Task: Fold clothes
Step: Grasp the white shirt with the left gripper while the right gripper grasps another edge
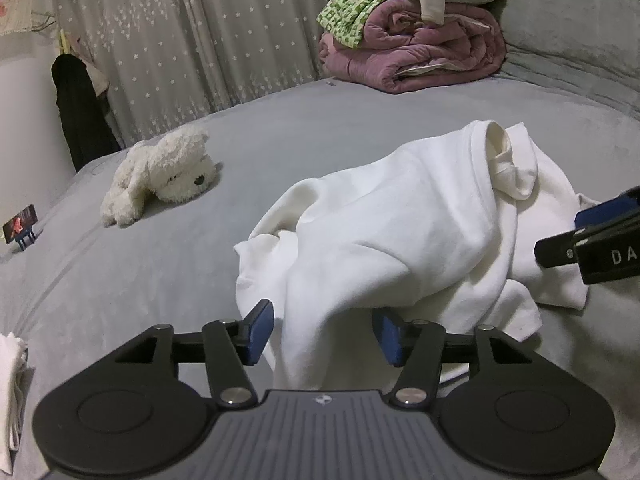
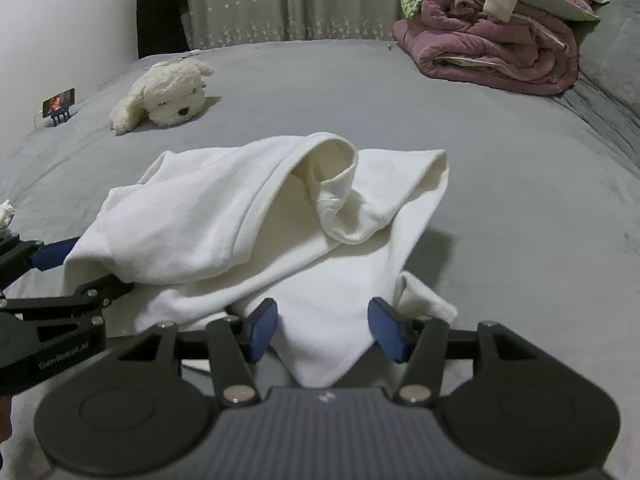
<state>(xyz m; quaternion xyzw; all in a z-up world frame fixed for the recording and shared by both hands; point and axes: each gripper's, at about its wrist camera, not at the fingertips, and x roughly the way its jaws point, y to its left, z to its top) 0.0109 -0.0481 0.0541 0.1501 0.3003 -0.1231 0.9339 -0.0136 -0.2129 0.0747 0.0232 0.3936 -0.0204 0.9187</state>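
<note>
The grey bed (image 2: 500,208) carries a crumpled white garment (image 2: 240,216) just ahead of both grippers. The left gripper (image 1: 322,336) stands wide, with cloth draped between its fingers. The right gripper (image 2: 323,330) is also wide, over the garment's near corner.

White garment (image 2: 256,216) crumpled on grey bed (image 2: 500,200), its near hem hanging between the spread blue pads of the right gripper (image 2: 323,330) — jaws apart, not clamped. Left gripper (image 2: 76,268) pokes in at the garment's left edge, one blue finger beside the cloth, the other under a fold; grip unclear. Beyond the garment, to its left: plush dog (image 2: 168,96), and a small phone on stand (image 2: 59,106) further left. Beyond it to the right — folded mauve quilt pile (image 2: 500,44). Starred curtain (image 2: 288,0) behind.
</note>
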